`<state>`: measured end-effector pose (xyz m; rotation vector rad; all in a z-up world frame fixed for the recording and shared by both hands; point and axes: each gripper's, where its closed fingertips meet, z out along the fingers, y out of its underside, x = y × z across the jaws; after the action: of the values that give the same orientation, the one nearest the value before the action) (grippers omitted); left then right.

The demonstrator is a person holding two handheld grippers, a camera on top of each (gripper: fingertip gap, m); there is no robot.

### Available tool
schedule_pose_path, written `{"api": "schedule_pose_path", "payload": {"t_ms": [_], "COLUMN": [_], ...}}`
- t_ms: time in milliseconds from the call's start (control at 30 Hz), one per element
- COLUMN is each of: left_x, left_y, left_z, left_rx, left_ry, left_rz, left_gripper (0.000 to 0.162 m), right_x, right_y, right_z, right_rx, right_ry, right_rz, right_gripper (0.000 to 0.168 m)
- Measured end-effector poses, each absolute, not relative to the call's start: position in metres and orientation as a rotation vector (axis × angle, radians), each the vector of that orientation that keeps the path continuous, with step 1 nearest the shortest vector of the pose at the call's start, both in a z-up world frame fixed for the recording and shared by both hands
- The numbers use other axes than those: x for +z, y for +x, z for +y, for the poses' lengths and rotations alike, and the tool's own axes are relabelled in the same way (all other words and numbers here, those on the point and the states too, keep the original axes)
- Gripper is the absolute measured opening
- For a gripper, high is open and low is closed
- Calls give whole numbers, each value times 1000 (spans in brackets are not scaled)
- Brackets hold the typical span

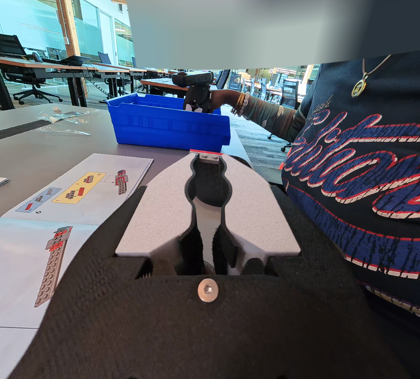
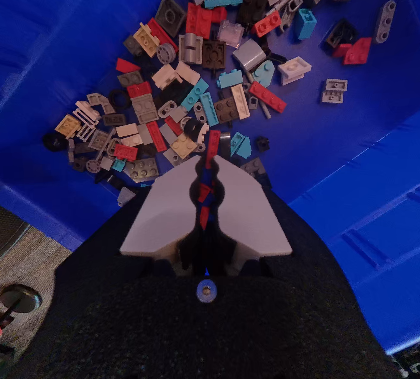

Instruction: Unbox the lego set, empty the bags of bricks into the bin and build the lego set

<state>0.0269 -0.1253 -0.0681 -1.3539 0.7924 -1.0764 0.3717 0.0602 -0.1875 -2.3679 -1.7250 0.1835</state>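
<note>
My left gripper (image 1: pixel 207 157) is shut on a small grey and red brick assembly (image 1: pixel 208 156), held above the grey table near its front edge. The blue bin (image 1: pixel 168 122) stands on the table beyond it. My right gripper (image 1: pixel 197 107) reaches down into the bin. In the right wrist view my right gripper (image 2: pixel 207 159) is shut on a long thin red plate (image 2: pixel 213 145), just over the pile of loose bricks (image 2: pixel 181 77) on the bin floor (image 2: pixel 329 145). The open instruction booklet (image 1: pixel 75 188) lies to the left of my left gripper.
Empty clear plastic bags (image 1: pixel 61 118) lie at the table's far left. A person in a dark printed shirt (image 1: pixel 354 175) stands close on the right. The table edge (image 1: pixel 241 143) runs just right of the bin. Office desks and chairs stand behind. Spacing between my two grippers at the tips: around 40 cm.
</note>
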Motion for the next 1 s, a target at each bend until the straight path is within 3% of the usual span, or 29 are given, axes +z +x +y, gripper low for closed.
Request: {"api": "schedule_pose_path", "payload": {"t_ms": [33,1000], "left_x": [-68,-62], "left_y": [27,20], "left_z": [-125,-125], "left_rx": [-1078,-1109], "left_ry": [-1351,-1316], "left_rz": [790,745], "left_gripper": [16,16], "right_x": [-186,-157], "right_y": [373,368], "right_z": [62,54], "right_rx": [170,191], "right_ry": [-2362,-2352], "right_rz": [-1719,-1563], "right_gripper": [1,0]}}
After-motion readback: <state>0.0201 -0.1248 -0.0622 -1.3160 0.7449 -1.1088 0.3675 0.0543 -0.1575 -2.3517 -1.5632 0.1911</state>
